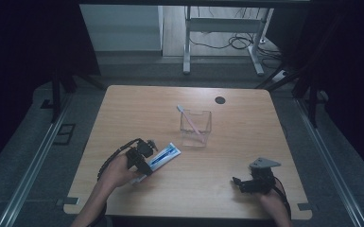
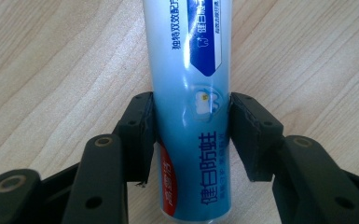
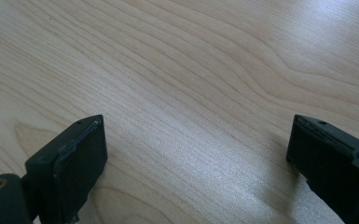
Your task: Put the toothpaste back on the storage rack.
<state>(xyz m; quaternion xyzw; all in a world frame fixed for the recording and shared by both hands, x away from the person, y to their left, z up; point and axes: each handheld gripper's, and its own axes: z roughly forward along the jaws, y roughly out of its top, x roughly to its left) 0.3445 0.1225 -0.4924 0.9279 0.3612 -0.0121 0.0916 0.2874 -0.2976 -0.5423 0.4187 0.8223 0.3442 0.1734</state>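
A blue-and-white toothpaste tube [image 1: 166, 154] [image 2: 191, 70] lies flat on the wooden table [image 1: 246, 137], left of centre. My left gripper [image 1: 146, 165] [image 2: 191, 135] straddles the tube's lower part. Its pads [image 2: 142, 130] stand right at the tube's sides, and the tube's edges run straight, with no squeeze showing. My right gripper [image 1: 238, 183] [image 3: 198, 154] rests low over bare wood at the front right, jaws wide apart and nothing between them. A clear square container [image 1: 196, 128] stands mid-table with a pink toothbrush [image 1: 189, 119] leaning in it.
A small black round cap [image 1: 220, 100] sits in the tabletop near the far edge. Beyond the table are a metal desk frame [image 1: 227, 42] and cables on the floor. The room around the table is dark.
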